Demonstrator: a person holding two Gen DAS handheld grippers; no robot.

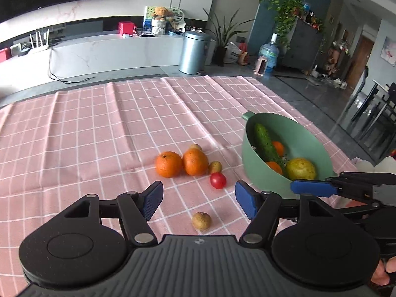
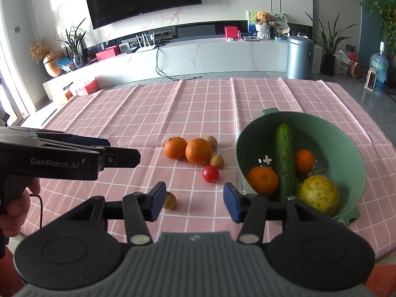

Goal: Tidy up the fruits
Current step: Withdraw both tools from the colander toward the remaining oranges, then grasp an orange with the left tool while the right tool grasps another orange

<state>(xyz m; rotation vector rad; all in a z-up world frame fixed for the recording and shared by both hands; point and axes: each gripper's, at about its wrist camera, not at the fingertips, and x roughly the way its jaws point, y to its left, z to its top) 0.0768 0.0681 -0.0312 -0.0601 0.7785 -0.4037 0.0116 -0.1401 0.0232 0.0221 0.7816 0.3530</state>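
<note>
Two grippers spread wide and empty over a desk of loose fruit.

Left gripper held with fingers parted above the pink checked cloth, a small brown fruit lying between them. Right gripper likewise gaping, gripping nothing, just beside the green bowl. Resting in that bowl: cucumber, two oranges, one yellow-green fruit. Out on the cloth left of the bowl: two oranges touching, red tomato near them, two small brown fruits close by.
</note>
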